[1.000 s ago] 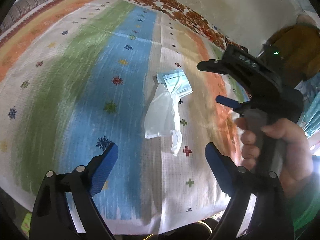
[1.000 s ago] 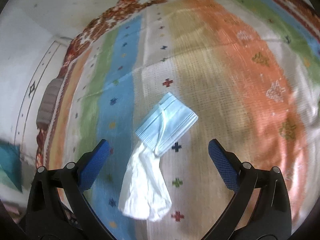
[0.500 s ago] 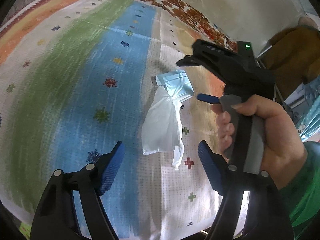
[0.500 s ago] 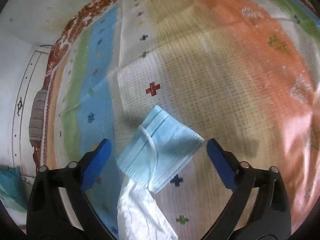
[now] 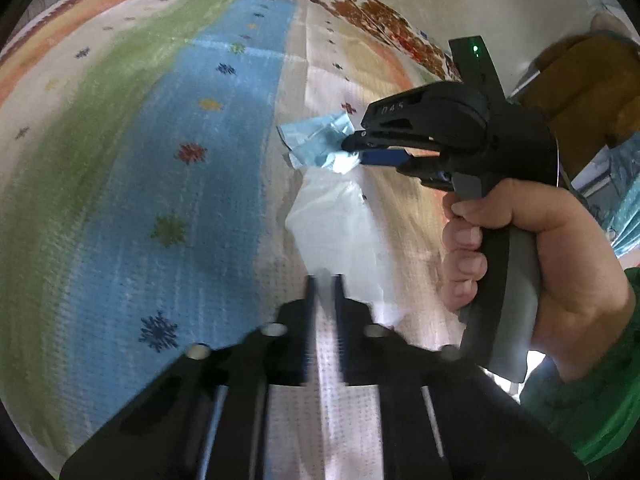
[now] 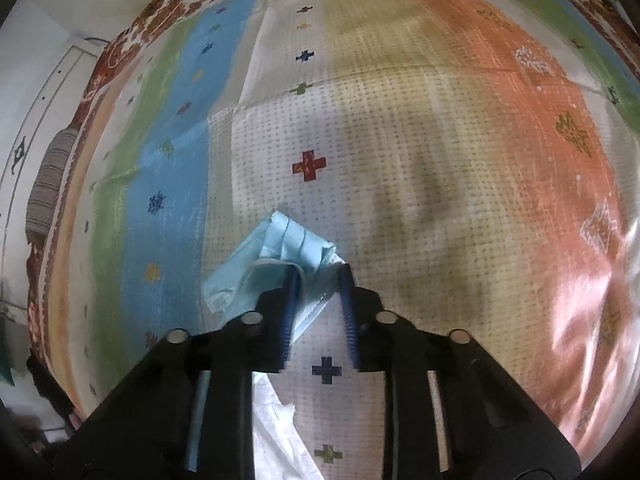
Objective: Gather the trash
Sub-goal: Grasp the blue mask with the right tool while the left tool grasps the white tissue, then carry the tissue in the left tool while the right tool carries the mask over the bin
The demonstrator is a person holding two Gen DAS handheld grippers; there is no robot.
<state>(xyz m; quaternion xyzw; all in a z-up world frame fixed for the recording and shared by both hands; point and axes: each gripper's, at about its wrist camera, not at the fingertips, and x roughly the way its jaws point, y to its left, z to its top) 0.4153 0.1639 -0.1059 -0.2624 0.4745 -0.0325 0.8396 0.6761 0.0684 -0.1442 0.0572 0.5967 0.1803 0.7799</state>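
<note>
A light blue face mask (image 6: pixel 288 240) lies bunched on the striped bedspread (image 6: pixel 440 120). My right gripper (image 6: pixel 320 280) is closing, with the mask between its jaws and the pads pressing its folds. From the left wrist view the right gripper (image 5: pixel 352 150) pinches the mask (image 5: pixel 312 136) from the right. A white crumpled plastic piece (image 5: pixel 340 224) lies just below the mask. My left gripper (image 5: pixel 325 280) is shut on its near edge; its fingers look blurred. The same white piece (image 6: pixel 276 428) shows under the right gripper's frame.
A hand (image 5: pixel 520 248) in a green sleeve (image 5: pixel 600 400) holds the right gripper's handle. The bedspread (image 5: pixel 160 160) spreads wide to the left and far side. A striped bolster (image 6: pixel 48 184) lies at the bed's far left edge. A brown object (image 5: pixel 580 92) stands at the upper right.
Both grippers came down onto the bedspread and closed. The right one pinched and bunched the blue mask; the left one shut on the white piece's near edge.
</note>
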